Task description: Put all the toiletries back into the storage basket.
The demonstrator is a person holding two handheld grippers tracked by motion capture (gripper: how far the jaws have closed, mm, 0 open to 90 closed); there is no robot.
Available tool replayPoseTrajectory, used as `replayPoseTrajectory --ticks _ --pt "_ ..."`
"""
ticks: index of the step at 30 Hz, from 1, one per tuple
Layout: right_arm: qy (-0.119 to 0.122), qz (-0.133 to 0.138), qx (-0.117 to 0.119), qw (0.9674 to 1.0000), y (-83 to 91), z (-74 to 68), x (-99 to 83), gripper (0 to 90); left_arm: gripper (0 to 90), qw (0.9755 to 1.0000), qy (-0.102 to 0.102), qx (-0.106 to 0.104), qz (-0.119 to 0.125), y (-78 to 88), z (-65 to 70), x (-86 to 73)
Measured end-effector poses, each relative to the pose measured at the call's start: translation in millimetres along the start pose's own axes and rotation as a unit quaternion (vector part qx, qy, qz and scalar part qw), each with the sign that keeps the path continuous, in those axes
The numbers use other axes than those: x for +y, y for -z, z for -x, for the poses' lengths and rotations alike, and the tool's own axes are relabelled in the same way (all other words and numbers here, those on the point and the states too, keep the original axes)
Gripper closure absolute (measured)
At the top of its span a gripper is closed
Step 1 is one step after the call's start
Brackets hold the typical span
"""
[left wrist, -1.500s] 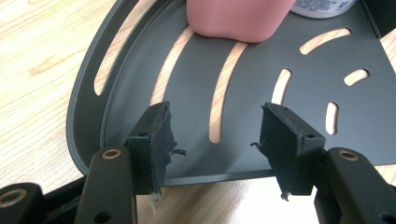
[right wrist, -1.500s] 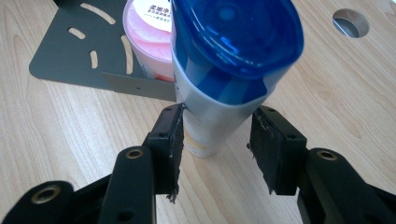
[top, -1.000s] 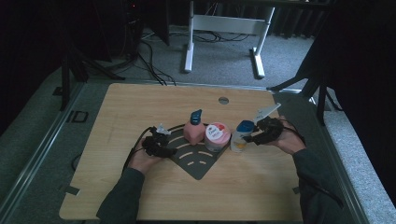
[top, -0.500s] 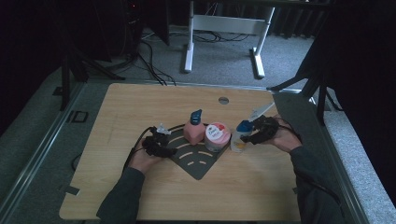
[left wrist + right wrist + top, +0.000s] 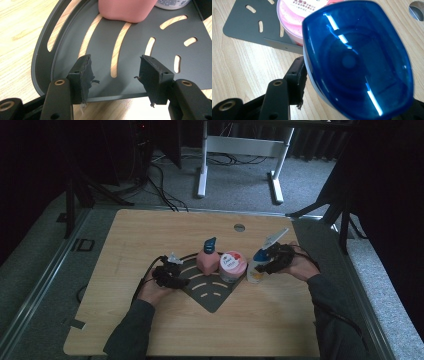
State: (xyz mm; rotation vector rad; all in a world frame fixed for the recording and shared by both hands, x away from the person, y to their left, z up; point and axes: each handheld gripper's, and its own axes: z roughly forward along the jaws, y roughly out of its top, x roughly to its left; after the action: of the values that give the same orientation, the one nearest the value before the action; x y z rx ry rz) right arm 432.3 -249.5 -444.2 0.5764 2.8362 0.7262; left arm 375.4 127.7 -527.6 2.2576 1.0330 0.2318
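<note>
While your right gripper [image 5: 352, 82] clamps the blue-capped bottle [image 5: 258, 265] between its jaws, just off the tray's [image 5: 160, 37] edge, your left gripper [image 5: 117, 75] rests with jaws apart and empty over the tray. Beyond the left jaws stands the pink bottle [image 5: 125, 10]; past the right, the jar [image 5: 289, 15] crowds the tray's near corner.

Your wooden counter [image 5: 150, 240] carries a dark slotted fan-shaped plate [image 5: 212, 292] and a round grommet hole [image 5: 239, 227].
</note>
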Motion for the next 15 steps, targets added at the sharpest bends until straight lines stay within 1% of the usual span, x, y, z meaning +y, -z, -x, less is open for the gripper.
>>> replayPoseTrajectory --ticks 8,15 --pt "0.000 -0.004 0.001 1.0000 -1.2 -0.1 1.6 48.2 43.6 1.0000 0.000 -0.001 0.000 -0.4 -0.3 0.0" --pt "-0.002 -0.002 0.002 1.0000 -1.2 -0.6 1.4 49.5 43.6 1.0000 0.000 -0.001 0.000 -0.4 -0.2 -0.1"
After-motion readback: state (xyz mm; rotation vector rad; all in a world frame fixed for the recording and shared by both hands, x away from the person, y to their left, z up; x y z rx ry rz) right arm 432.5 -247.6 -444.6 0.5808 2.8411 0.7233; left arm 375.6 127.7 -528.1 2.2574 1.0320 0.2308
